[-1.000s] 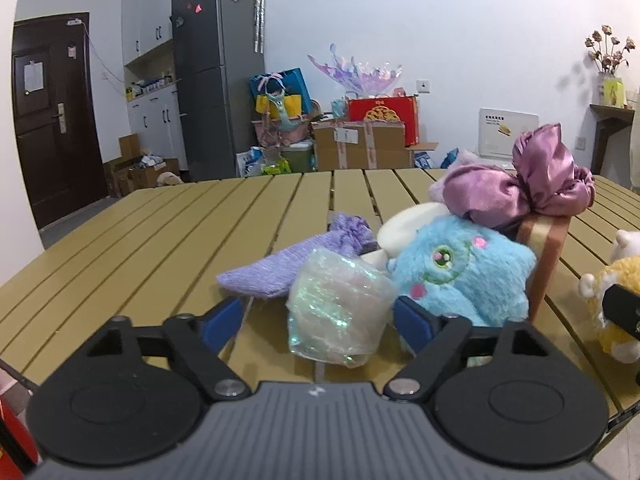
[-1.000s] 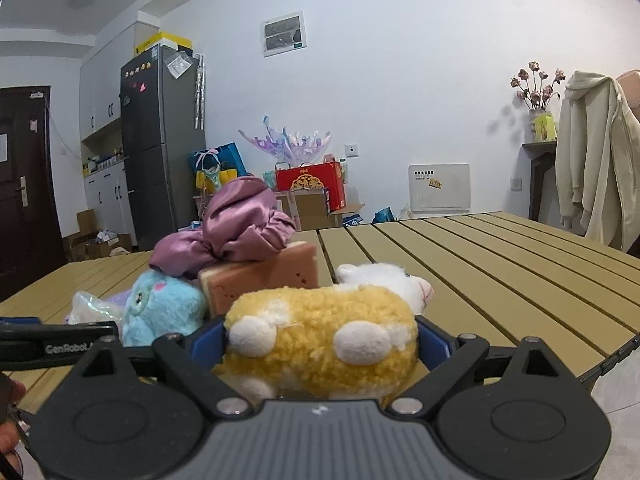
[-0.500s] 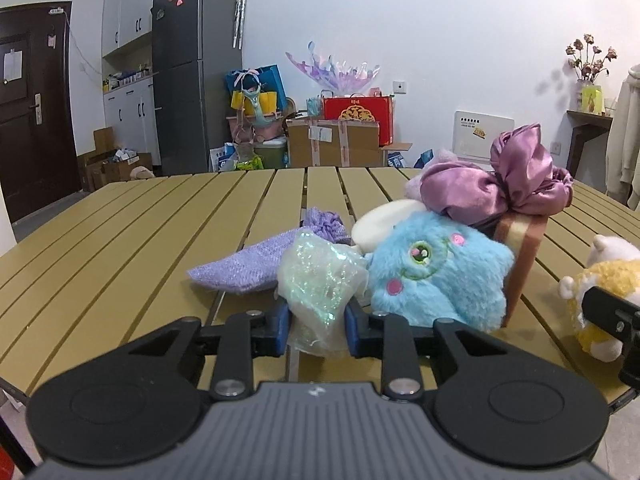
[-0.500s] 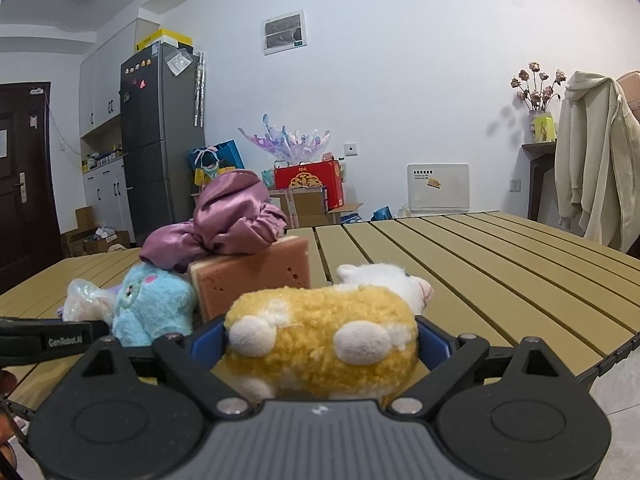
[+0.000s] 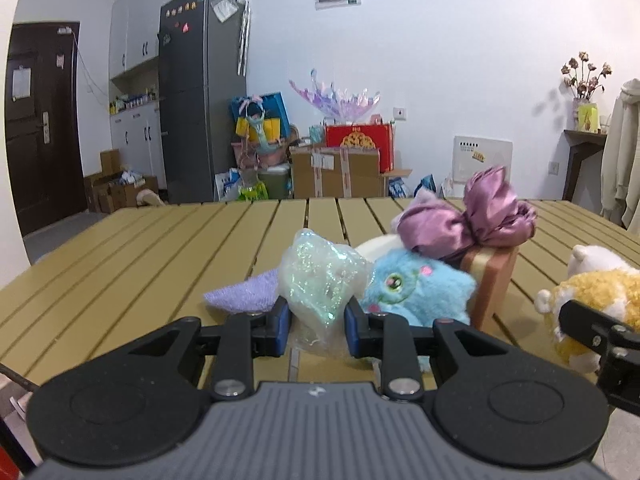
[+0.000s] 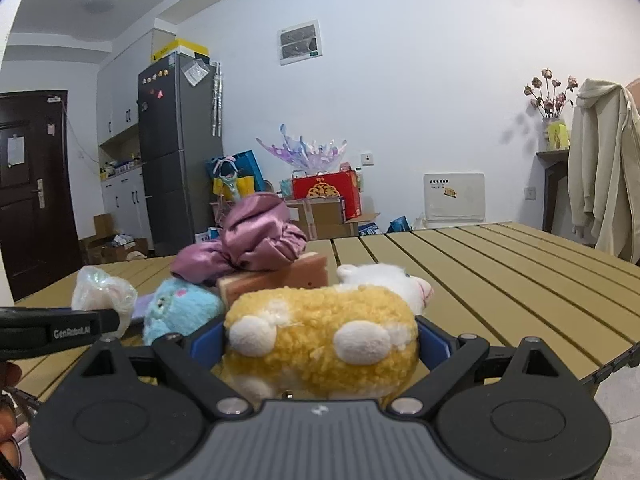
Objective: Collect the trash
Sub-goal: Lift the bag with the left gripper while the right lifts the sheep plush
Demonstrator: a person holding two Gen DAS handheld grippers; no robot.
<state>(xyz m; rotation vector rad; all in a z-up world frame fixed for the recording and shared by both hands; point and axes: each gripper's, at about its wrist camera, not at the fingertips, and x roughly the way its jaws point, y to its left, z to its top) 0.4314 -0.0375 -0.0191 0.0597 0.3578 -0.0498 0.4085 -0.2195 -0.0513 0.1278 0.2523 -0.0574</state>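
Observation:
A crumpled iridescent plastic wrapper (image 5: 320,284) sits between the fingers of my left gripper (image 5: 316,324), which is shut on it and holds it a little above the slatted wooden table (image 5: 140,264). The wrapper also shows at the left of the right wrist view (image 6: 102,294), with the left gripper's finger (image 6: 60,330) under it. My right gripper (image 6: 320,344) is open wide around a yellow and white plush toy (image 6: 320,344), its blue pads beside the toy's flanks; whether they press it I cannot tell.
On the table lie a blue plush toy (image 5: 416,288), a purple knitted cloth (image 5: 244,292), a brown gift box (image 5: 492,276) with a purple satin bow (image 5: 472,220) and a white plush (image 6: 384,280). The table's near edge lies just below both grippers.
My left gripper closed on the wrapper and lifted it off the table. The right gripper and the yellow plush have stayed in place.

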